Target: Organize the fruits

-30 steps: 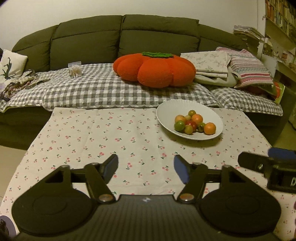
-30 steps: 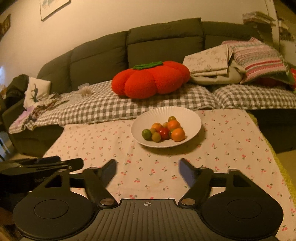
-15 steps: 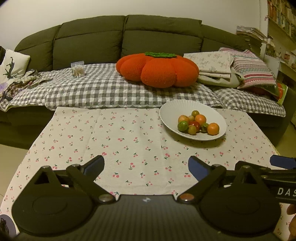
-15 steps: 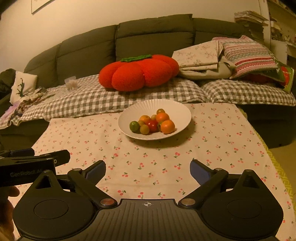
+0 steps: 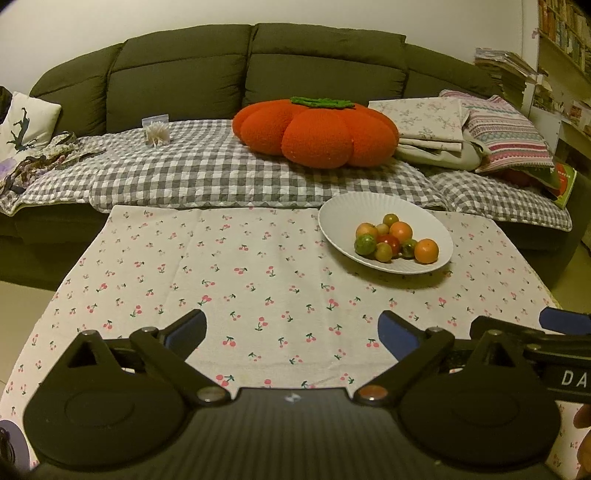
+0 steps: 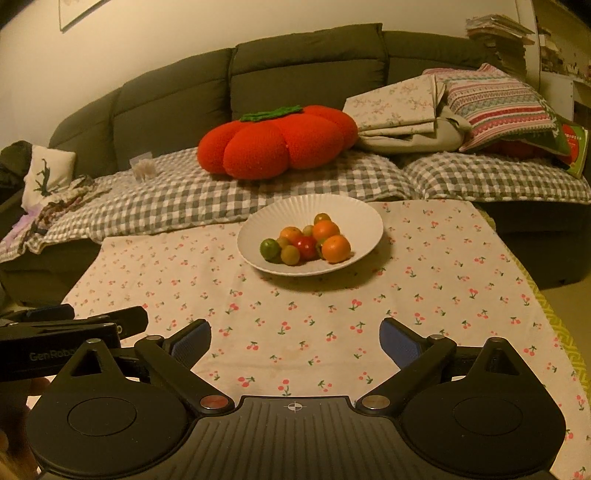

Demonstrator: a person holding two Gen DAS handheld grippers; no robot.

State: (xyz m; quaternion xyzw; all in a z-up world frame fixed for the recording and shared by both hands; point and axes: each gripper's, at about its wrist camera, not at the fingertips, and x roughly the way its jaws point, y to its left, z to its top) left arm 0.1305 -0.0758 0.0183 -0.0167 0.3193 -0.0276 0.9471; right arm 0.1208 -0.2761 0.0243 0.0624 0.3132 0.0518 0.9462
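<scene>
A white ribbed plate [image 5: 436, 229] [image 6: 354, 218] sits at the far side of the cherry-print tablecloth [image 5: 240, 277] [image 6: 424, 288]. It holds several small fruits [image 5: 395, 242] [image 6: 306, 243]: orange, green and one red. My left gripper [image 5: 291, 332] is open and empty over the near table edge, left of the plate. My right gripper [image 6: 295, 338] is open and empty, near the front edge, the plate straight ahead. Each gripper shows at the edge of the other's view.
A dark green sofa [image 5: 258, 74] stands behind the table with a checked blanket [image 5: 203, 173], a red pumpkin cushion [image 5: 317, 133] [image 6: 277, 142], folded linens and striped pillows [image 5: 506, 136]. Shelves with books stand at the far right [image 5: 561, 29].
Both grippers have opened wider over the last second. Both views have shifted slightly; the plate and fruits have not moved.
</scene>
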